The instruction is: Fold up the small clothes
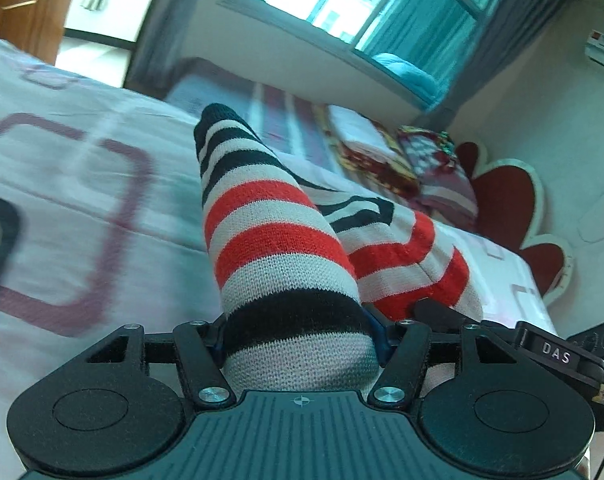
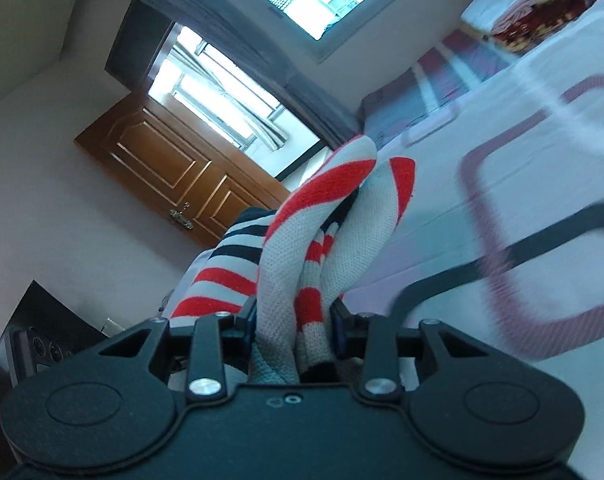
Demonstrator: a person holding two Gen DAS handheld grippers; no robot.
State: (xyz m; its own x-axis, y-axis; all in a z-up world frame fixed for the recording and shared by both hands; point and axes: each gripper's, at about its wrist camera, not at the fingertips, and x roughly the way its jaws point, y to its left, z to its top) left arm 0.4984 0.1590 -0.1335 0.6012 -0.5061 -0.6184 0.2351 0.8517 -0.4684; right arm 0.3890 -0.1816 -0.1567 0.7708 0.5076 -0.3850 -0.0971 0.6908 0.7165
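Observation:
A small knitted garment with red, black and white stripes (image 1: 278, 240) is held up over the bed. My left gripper (image 1: 300, 340) is shut on one bunched part of it, which stands up from the jaws. My right gripper (image 2: 294, 328) is shut on another bunched part of the same striped garment (image 2: 302, 248); several folds rise from between its fingers. The right gripper's black body (image 1: 541, 348) shows close on the right in the left wrist view. The fingertips of both grippers are hidden by the cloth.
The bed sheet (image 1: 82, 208) is white with purple and black rounded squares and also shows in the right wrist view (image 2: 521, 200). Folded blankets (image 1: 381, 156) lie at the headboard end, by a red headboard (image 1: 509, 200). A wooden door (image 2: 174, 168) and windows are behind.

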